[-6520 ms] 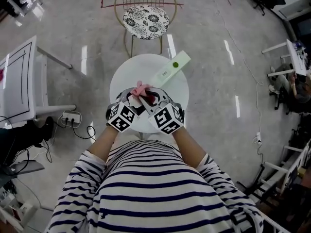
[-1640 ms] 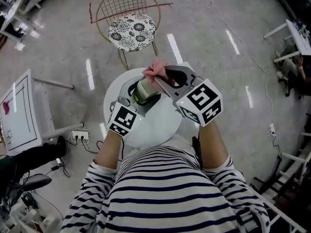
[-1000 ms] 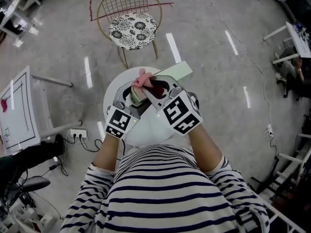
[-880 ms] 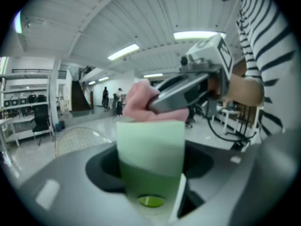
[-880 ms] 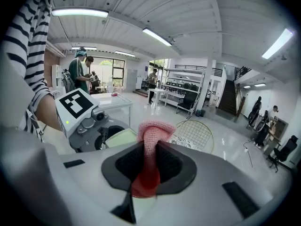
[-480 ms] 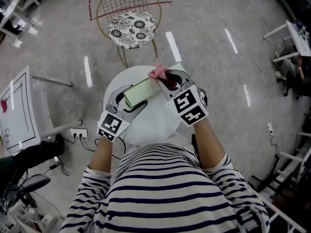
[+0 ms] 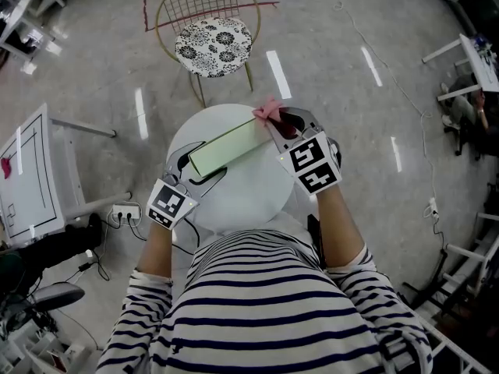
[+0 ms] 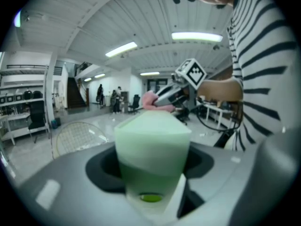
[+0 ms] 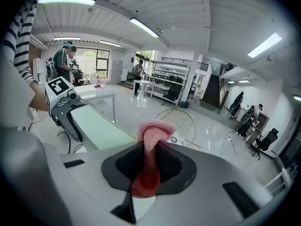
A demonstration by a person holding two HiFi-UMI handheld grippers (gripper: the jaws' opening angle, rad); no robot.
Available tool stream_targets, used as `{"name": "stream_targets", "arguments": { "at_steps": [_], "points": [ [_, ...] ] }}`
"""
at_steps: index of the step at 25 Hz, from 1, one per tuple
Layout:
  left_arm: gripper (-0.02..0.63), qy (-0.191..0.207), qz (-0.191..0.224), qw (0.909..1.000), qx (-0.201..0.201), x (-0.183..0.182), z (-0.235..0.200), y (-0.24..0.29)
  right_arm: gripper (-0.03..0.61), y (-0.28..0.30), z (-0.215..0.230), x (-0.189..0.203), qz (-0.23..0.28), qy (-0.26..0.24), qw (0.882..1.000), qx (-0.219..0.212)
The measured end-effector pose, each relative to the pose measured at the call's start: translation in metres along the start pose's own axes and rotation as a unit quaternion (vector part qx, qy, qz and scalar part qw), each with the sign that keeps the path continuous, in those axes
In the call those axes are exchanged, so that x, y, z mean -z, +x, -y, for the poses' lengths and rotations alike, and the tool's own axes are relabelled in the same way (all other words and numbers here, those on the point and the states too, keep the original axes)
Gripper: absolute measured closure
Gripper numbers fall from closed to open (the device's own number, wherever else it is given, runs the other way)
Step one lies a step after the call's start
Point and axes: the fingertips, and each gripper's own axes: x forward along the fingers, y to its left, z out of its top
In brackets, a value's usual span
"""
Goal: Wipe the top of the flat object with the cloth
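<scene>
Right claw (image 7: 285, 125), pinching the cloth (image 7: 270, 109), has swept to the far right end of the slab (image 7: 226, 145). Left claw (image 7: 198, 170) grips its near end, so one pass looks done.

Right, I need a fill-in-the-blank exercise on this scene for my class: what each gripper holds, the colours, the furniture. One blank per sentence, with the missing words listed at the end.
1. The left gripper is shut on one end of a light ___ flat object.
2. The right gripper clamps a ___ cloth at the object's other end.
3. Beneath them is a white table whose top is ___ in shape.
4. Beyond the table stands a wire-backed chair with a black-and-white ___ pattern on its cushion.

Missing words: green; pink; round; floral
</scene>
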Motion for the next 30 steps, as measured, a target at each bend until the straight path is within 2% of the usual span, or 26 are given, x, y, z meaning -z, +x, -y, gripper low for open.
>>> {"name": "stream_targets", "arguments": {
  "at_steps": [10,14,17,20,24,27,30],
  "points": [
    [0.294,-0.004,-0.003,0.9999,0.012,0.016,0.001,-0.010,0.522,0.000,-0.002,0.004,0.000,0.004,1.000,0.005],
    [0.269,-0.015,-0.020,0.9996,0.015,0.021,0.002,-0.015,0.522,0.000,-0.009,0.003,-0.001,0.001,1.000,0.001],
    [0.221,-0.017,-0.034,0.9991,0.018,0.016,0.000,-0.018,0.522,0.001,-0.010,0.003,0.002,0.002,1.000,0.002],
    [0.175,0.009,-0.066,0.9975,0.022,0.002,0.001,-0.021,0.522,0.001,-0.009,0.004,0.003,0.004,1.000,0.000],
    [0.172,0.053,-0.081,0.9952,0.014,-0.041,-0.002,-0.014,0.522,0.000,-0.009,0.005,0.006,0.008,1.000,-0.002],
    [0.172,0.074,-0.082,0.9931,0.041,-0.071,0.005,0.009,0.522,-0.001,-0.010,0.005,0.006,0.009,1.000,-0.003],
    [0.170,0.087,-0.122,0.9863,0.069,-0.082,0.014,0.041,0.522,-0.002,-0.010,0.005,0.006,0.008,1.000,-0.004]
  ]
}}
